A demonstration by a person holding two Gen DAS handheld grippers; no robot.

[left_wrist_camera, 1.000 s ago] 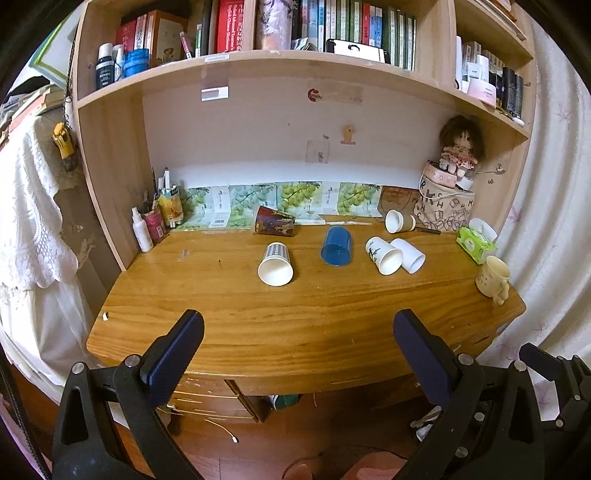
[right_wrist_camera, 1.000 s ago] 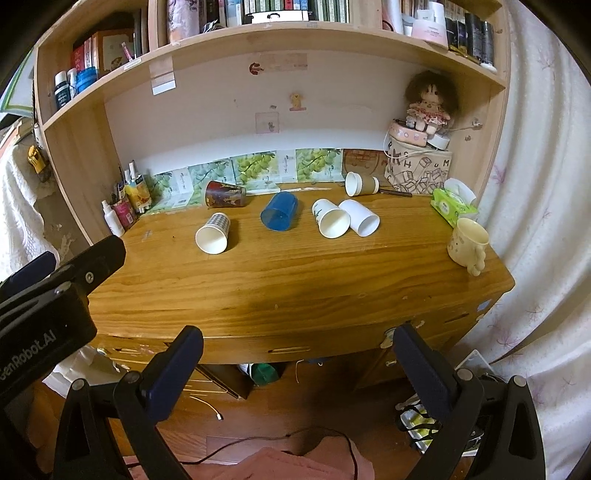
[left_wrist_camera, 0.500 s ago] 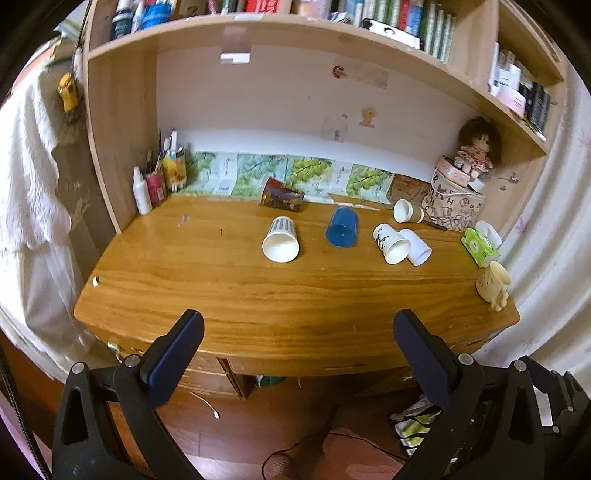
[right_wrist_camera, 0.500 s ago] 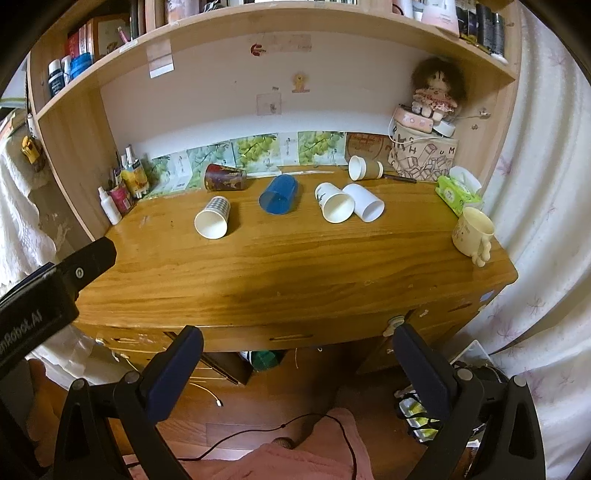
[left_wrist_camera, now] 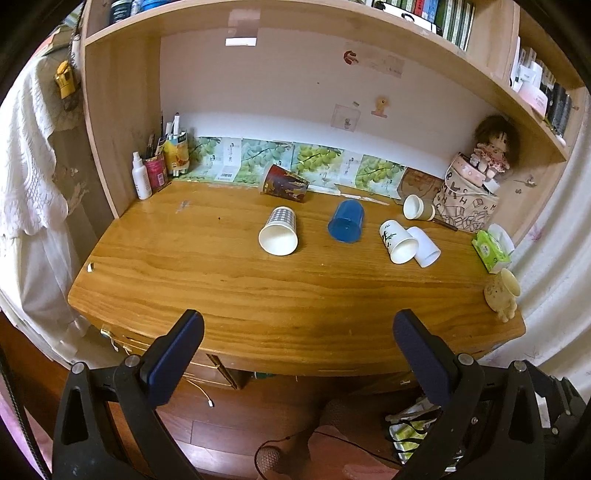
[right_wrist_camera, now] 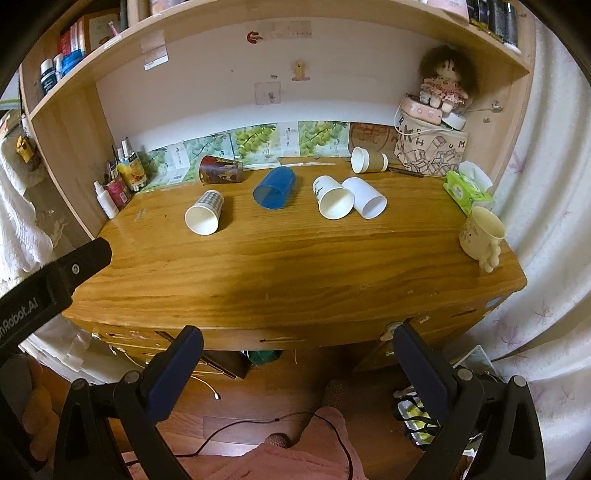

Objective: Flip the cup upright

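Left wrist view: my left tool (left_wrist_camera: 295,332) gapes empty, held short of the bench (left_wrist_camera: 258,295), because the checked cup (left_wrist_camera: 279,232) lies well ahead

A home study corner is showing: wooden desk (left_wrist_camera: 295,295) under bookshelves (left_wrist_camera: 454,22), a doll (left_wrist_camera: 493,147) sitting far right.

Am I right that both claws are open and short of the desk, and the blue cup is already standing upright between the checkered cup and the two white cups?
Not quite. The blue cup is lying on its side, mouth toward the camera, as the right wrist view shows. The rest holds: it lies between the checkered cup and the two white cups, and the left claw and right claw are open, short of the desk.
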